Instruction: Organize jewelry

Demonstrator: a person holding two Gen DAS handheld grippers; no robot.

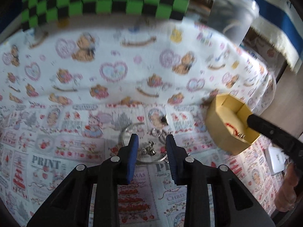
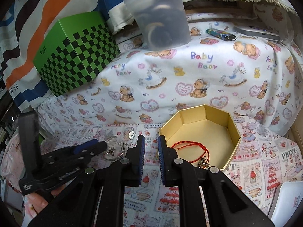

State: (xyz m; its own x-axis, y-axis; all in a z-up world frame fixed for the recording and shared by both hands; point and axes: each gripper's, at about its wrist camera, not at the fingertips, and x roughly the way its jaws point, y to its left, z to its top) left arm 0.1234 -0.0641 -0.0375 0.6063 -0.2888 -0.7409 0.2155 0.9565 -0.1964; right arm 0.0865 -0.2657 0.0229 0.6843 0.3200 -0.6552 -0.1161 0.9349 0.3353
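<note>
**Jewelry half sorted on the strawberry cloth**

The left gripper [image 1: 152, 141] hangs low over a small heap of jewelry: a clear bangle [image 1: 130, 130] lying flat, a pair of silver rings [image 1: 158, 133] just beyond it, and a little cluster of metal charms [image 1: 148, 148] inside the bangle's curve. Its blue fingers [image 1: 133, 151] stand apart with the charms between them, and I cannot see either pad touching anything, so the claw is spread and holds nothing. A small dark earring [image 1: 163, 120] lies a bit farther back on the cloth.

To the right of that heap sits the gold box [image 2: 200, 130], eight-sided and lidless. Inside it, near the front wall, lies a red cord bracelet [image 2: 191, 148] with a metal clasp (the cord loops loosely across the box floor). The right gripper [image 2: 151, 151] is just beside the box's left wall, above the printed cloth [image 2: 265, 151]. Its jaws stand close together with only a narrow gap, and nothing is between them. A silver flower-shaped piece [image 2: 131, 134] lies on the cloth between the two grippers, toward the back.

Behind all this a baby-bear blanket [image 2: 189, 71] rises over something bulky. On top of it stand a green-and-black checked box [image 2: 75, 54] at the left, a cloudy plastic tub [image 2: 161, 17] in the middle, and a lighter [image 2: 220, 34] to the right. A white card [image 1: 275, 158] lies near the cloth's right edge.
</note>
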